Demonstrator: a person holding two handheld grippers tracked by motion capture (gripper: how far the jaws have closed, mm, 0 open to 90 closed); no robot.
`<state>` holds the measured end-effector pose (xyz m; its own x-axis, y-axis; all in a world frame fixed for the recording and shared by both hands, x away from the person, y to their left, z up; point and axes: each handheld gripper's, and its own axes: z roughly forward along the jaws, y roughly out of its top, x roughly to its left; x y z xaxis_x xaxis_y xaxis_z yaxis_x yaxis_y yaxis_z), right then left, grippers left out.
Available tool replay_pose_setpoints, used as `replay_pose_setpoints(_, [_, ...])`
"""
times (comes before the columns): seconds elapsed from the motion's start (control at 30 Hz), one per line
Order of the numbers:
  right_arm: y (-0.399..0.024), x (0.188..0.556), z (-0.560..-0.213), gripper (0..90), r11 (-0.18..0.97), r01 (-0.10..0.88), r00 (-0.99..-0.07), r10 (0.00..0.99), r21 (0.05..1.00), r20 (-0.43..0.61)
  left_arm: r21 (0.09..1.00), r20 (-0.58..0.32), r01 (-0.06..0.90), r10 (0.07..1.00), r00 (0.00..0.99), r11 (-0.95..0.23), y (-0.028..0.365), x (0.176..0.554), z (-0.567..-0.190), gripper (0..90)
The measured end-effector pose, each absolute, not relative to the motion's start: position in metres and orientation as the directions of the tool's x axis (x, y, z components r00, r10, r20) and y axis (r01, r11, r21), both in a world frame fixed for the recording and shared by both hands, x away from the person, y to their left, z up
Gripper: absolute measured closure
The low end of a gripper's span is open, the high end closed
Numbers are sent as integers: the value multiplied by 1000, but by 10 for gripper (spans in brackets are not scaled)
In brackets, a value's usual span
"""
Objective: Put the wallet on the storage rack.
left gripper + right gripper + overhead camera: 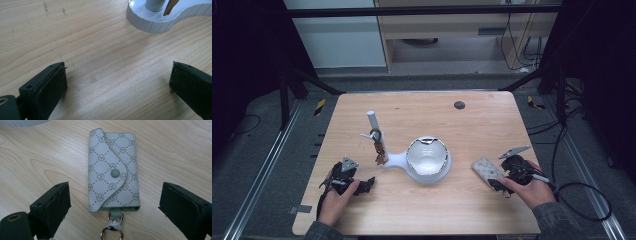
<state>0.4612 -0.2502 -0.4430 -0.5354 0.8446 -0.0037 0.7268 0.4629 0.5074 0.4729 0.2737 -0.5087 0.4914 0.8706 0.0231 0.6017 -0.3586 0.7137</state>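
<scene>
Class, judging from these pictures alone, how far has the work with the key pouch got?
Done: the patterned key pouch lies flat on the table, snapped shut, beside the white stand.
In hand: the right gripper sits with open jaws either side of the pouch, not pressing it.
Left: gripping it. The left gripper waits open.

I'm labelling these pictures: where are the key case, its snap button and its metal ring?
Key case (105, 157), right gripper view, on the patterned flap.
Snap button (115, 173), right gripper view, on its round green face.
Metal ring (111, 233), right gripper view, on the ring's top by the clasp.
</scene>
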Motion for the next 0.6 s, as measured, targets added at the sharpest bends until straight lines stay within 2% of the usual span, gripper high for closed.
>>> replay_pose_setpoints(0.17, [-249,466,-446,83,470,744,-543,840,475,17,713,24,602,870,492,-360,273,473,-509,0])
replay_pose_setpoints(0.6, [-244,477,-459,134,495,773,-542,840,397,7,711,24,602,868,496,-363,273,473,-509,0])
